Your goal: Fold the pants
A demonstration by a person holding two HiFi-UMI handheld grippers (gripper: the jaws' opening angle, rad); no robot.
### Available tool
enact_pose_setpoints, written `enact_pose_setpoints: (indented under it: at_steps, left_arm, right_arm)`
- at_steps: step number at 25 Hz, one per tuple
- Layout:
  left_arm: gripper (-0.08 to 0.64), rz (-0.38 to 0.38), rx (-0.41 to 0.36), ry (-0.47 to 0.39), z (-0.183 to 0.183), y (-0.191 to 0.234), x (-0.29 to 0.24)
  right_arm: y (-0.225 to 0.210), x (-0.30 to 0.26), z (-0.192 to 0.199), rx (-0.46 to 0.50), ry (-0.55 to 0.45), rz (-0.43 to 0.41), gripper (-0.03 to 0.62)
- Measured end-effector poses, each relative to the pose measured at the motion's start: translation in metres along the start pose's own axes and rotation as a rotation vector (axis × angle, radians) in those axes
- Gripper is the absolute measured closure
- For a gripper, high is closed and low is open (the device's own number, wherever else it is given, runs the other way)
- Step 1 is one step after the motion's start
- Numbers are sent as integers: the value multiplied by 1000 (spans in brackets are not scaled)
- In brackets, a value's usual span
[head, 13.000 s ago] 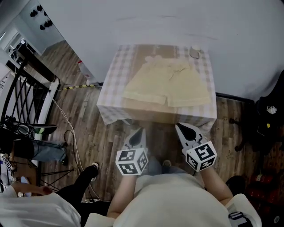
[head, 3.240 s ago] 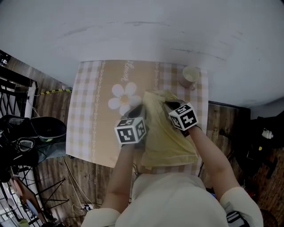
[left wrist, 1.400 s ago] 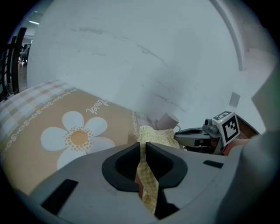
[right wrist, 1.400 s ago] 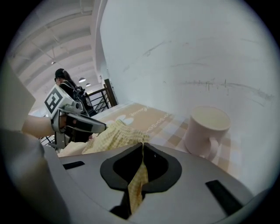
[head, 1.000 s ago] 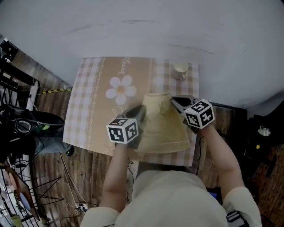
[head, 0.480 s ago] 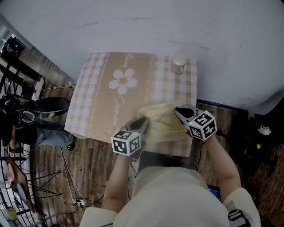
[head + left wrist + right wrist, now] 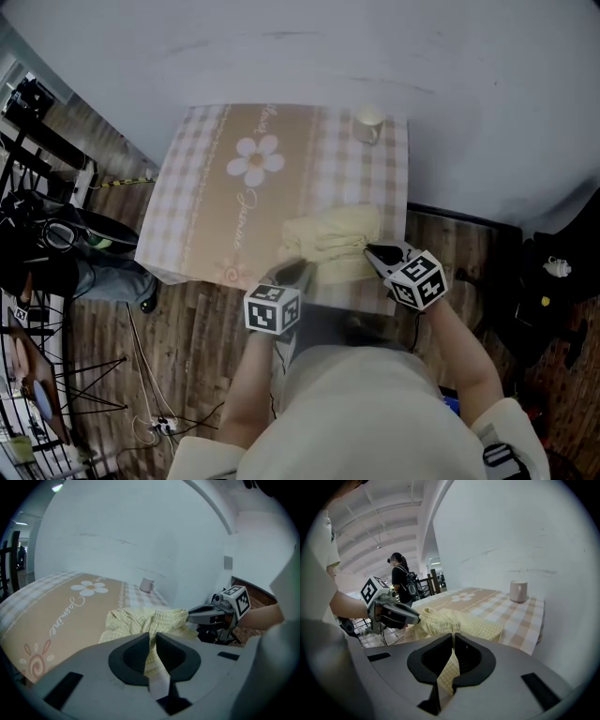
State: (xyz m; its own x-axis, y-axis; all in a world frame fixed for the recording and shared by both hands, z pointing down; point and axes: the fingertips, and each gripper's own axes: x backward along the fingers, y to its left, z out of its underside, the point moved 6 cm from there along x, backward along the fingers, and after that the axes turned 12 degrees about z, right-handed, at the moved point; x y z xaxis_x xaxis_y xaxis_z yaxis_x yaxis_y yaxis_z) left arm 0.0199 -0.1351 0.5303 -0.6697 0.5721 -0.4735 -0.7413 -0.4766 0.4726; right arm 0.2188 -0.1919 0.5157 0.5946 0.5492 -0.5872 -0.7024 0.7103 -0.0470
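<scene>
The pale yellow pants (image 7: 332, 242) lie bunched in a short fold at the near right of the checked tablecloth (image 7: 206, 197). My left gripper (image 7: 294, 273) is at the fold's near left corner, shut on the cloth. My right gripper (image 7: 374, 252) is shut on the near right corner. In the left gripper view the pants (image 7: 136, 620) run into the shut left gripper (image 7: 153, 637), and the right gripper (image 7: 202, 615) pinches the far corner. In the right gripper view a strip of the pants (image 7: 457, 623) hangs between the jaws of my right gripper (image 7: 453, 640), with the left gripper (image 7: 402, 614) opposite.
A pale cup (image 7: 367, 122) stands at the table's far right corner, also in the left gripper view as a cup (image 7: 146, 584). A white wall backs the table. Black metal frames and cables (image 7: 37, 225) crowd the wooden floor at left. A person (image 7: 401, 582) stands far off.
Both grippers have drawn back toward the table's near edge with the pants. The cloth went from spread flat, to a long fold, to a shorter bundle near the edge.
</scene>
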Motion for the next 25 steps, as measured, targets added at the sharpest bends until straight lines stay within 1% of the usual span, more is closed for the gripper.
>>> enact_pose_setpoints:
  at_steps: [7, 11, 14, 20, 25]
  left_arm:
    - [521, -41, 26, 16, 24, -11, 2]
    - [522, -72, 52, 24, 39, -17, 7]
    - [522, -83, 70, 34, 50, -21, 9]
    - [522, -67, 81, 44, 63, -33, 14]
    - [525, -63, 40, 35, 59, -44, 20]
  right_arm:
    - [13, 12, 34, -51, 52, -15, 581]
    - [19, 21, 46, -65, 59, -9, 566]
    - [20, 26, 53, -87, 58, 2, 566]
    - [28, 40, 59, -148, 29, 22, 566]
    - [42, 54, 50, -175, -25, 29, 566]
